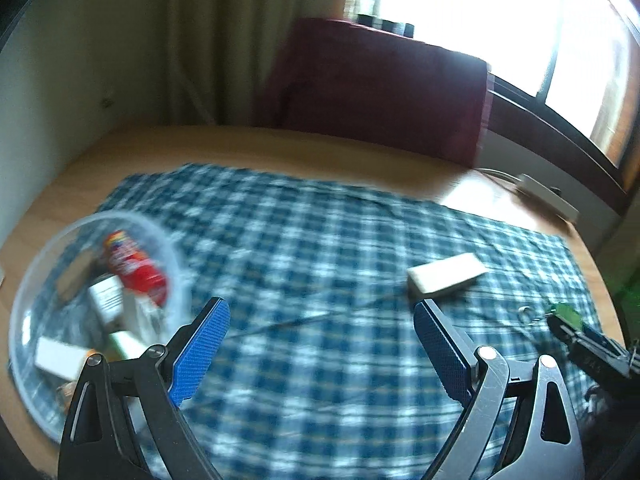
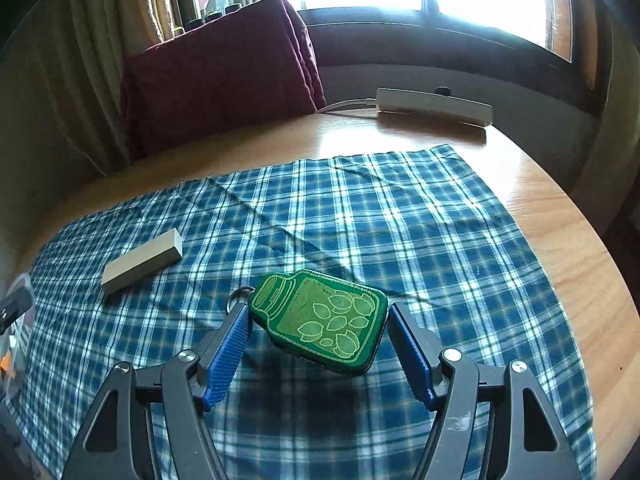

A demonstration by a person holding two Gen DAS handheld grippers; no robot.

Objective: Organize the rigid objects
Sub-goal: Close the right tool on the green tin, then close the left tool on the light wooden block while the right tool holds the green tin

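The right claw brackets the green tin, jaws apart, not visibly clamped. The tin looks stiff, light and slick; its long sides suit gripping. The left claw gapes empty, with the bowl at nine o'clock.

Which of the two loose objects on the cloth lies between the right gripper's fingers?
The green jar-shaped case; the beige block lies apart on its left.
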